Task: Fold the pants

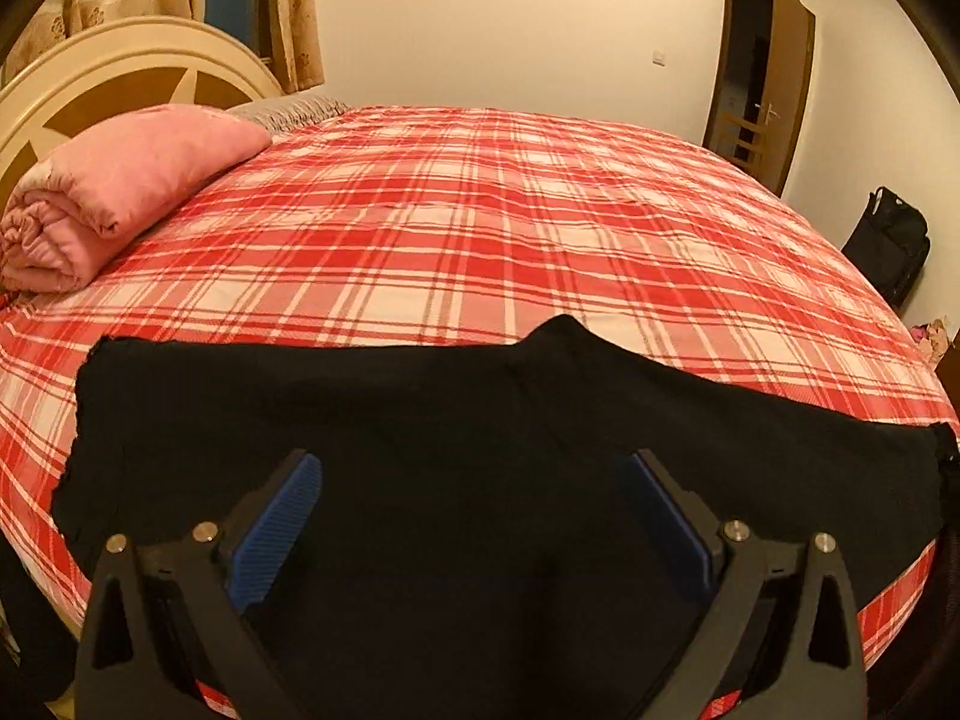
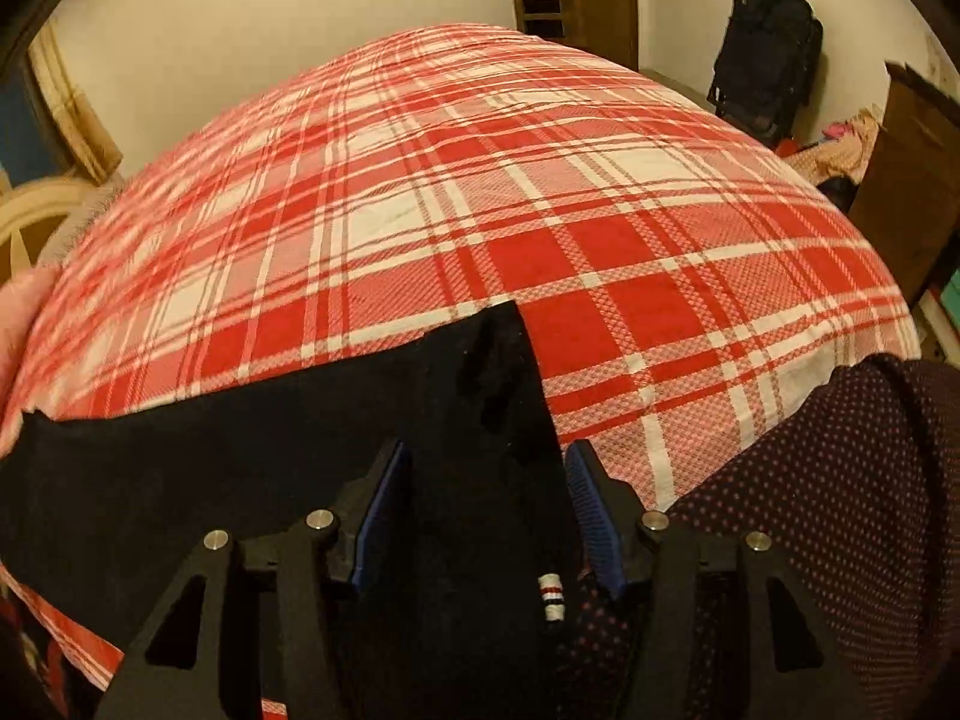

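Black pants (image 1: pixel 420 408) lie spread across the near edge of a bed with a red and white plaid sheet (image 1: pixel 480 210). My left gripper (image 1: pixel 474 462) hovers over the middle of the pants, jaws wide apart, blue pads (image 1: pixel 282 528) bare. In the right wrist view the pants (image 2: pixel 240 450) end in a squared corner (image 2: pixel 504 348). My right gripper (image 2: pixel 486 450) points down at that end, jaws partly apart with black cloth lying between them; the pads (image 2: pixel 594 516) do not press on it. A white and red striped cord tip (image 2: pixel 551 597) shows between the fingers.
A rolled pink quilt (image 1: pixel 120 192) lies by the cream headboard (image 1: pixel 120 78) at the far left. A person's dark dotted clothing (image 2: pixel 840 480) fills the lower right. A black bag (image 2: pixel 768 54), a door (image 1: pixel 762 78) and a brown cabinet (image 2: pixel 906 192) stand beyond the bed.
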Action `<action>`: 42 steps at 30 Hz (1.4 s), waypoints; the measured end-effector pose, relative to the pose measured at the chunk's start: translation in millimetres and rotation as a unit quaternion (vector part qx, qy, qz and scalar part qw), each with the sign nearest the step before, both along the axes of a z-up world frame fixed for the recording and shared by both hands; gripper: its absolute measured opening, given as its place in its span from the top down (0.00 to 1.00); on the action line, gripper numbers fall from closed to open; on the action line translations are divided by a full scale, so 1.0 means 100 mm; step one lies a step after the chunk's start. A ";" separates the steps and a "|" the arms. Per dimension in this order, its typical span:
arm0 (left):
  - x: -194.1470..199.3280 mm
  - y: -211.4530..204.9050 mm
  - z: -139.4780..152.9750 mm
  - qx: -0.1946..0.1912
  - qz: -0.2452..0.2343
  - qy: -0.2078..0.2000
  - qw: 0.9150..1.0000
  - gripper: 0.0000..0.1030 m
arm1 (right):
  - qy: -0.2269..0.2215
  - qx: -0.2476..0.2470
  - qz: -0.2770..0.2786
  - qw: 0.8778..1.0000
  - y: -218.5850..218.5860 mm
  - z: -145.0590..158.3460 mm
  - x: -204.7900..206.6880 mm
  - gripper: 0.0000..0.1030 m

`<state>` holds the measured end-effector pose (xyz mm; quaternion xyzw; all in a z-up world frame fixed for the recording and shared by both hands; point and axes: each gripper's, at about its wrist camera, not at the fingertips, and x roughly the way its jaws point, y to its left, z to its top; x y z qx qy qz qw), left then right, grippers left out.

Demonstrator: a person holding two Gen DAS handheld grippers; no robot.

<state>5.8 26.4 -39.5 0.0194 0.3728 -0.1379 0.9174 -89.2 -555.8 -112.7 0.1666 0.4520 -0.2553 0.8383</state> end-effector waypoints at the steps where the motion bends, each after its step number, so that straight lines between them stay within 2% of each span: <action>1: 0.00 0.02 -0.01 -0.008 0.001 0.005 1.000 0.00 | -0.001 0.008 0.007 1.000 0.03 0.02 0.01 0.72; 3: 0.01 0.06 -0.03 -0.021 0.003 0.011 1.000 0.00 | 0.001 0.021 0.008 1.000 0.08 0.08 0.04 0.84; 4: 0.01 0.07 -0.04 -0.024 0.003 0.014 1.000 0.00 | 0.004 0.017 0.006 1.000 0.13 0.12 0.05 0.86; 5: 0.01 0.08 -0.05 -0.027 0.004 0.015 1.000 0.00 | 0.000 0.014 0.004 1.000 0.20 0.18 0.05 0.86; 9: 0.03 0.11 -0.07 -0.028 0.002 0.014 0.999 0.00 | -0.081 0.067 0.024 0.994 0.68 0.62 0.07 0.86; 11: 0.04 0.12 -0.07 -0.034 0.000 0.016 0.999 0.00 | -0.116 0.100 0.070 0.986 1.10 0.84 0.19 0.86; 14: 0.05 0.11 -0.07 -0.041 -0.005 0.016 0.999 0.00 | -0.130 0.141 0.123 0.974 1.63 0.91 0.44 0.86; 19: 0.01 0.11 -0.07 -0.039 -0.014 0.014 0.999 0.00 | -0.118 0.209 0.203 0.949 2.61 0.54 1.10 0.86; 20: 0.00 0.13 -0.06 -0.038 -0.014 0.013 0.999 0.00 | -0.116 0.210 0.214 0.947 2.74 0.47 1.19 0.86; 22: -0.01 0.18 -0.05 -0.036 -0.010 0.009 0.999 0.00 | -0.107 0.201 0.240 0.944 3.09 0.33 1.42 0.86; 24: 0.00 0.25 -0.04 -0.036 -0.003 0.008 0.999 0.00 | -0.088 0.162 0.258 0.948 3.45 0.17 1.61 0.86; 26: 0.02 0.33 -0.04 -0.038 0.006 0.008 0.999 0.00 | -0.074 0.119 0.268 0.953 3.71 0.02 1.72 0.83; 27: 0.03 0.36 -0.05 -0.039 0.009 0.009 0.999 0.00 | -0.073 0.113 0.269 0.954 3.80 -0.05 1.77 0.78; 28: 0.04 0.39 -0.06 -0.040 0.011 0.011 0.999 0.00 | -0.073 0.119 0.262 0.955 3.86 -0.15 1.81 0.69; 29: 0.05 0.42 -0.08 -0.042 0.015 0.015 0.999 0.00 | -0.078 0.129 0.262 0.953 3.85 -0.21 1.82 0.64; 30: 0.06 0.44 -0.10 -0.043 0.017 0.018 0.999 0.00 | -0.091 0.146 0.270 0.947 3.86 -0.24 1.82 0.51; 31: 0.07 0.46 -0.11 -0.044 0.017 0.021 0.999 0.00 | -0.112 0.156 0.276 0.942 3.87 -0.23 1.79 0.44; 33: 0.08 0.47 -0.12 -0.042 0.015 0.025 0.999 0.00 | -0.145 0.184 0.298 0.925 3.84 -0.14 1.73 0.44; 35: 0.08 0.46 -0.12 -0.039 0.010 0.023 0.999 0.00 | -0.197 0.213 0.311 0.905 3.73 0.07 1.61 0.44; 36: 0.08 0.46 -0.12 -0.036 0.006 0.021 0.999 0.00 | -0.227 0.214 0.311 0.898 3.65 0.17 1.52 0.44; 37: 0.08 0.44 -0.11 -0.035 0.003 0.018 0.999 0.00 | -0.247 0.203 0.308 0.896 3.54 0.27 1.41 0.44; 39: 0.07 0.41 -0.09 -0.033 -0.004 0.013 0.999 0.00 | -0.226 0.162 0.304 0.911 3.40 0.34 1.30 0.45; 40: 0.07 0.38 -0.09 -0.034 -0.010 0.012 0.999 0.00 | -0.204 0.138 0.304 0.921 3.34 0.31 1.23 0.50; 42: 0.08 0.28 -0.10 -0.036 -0.026 0.014 0.999 0.00 | -0.176 0.119 0.306 0.928 3.33 0.22 1.15 0.54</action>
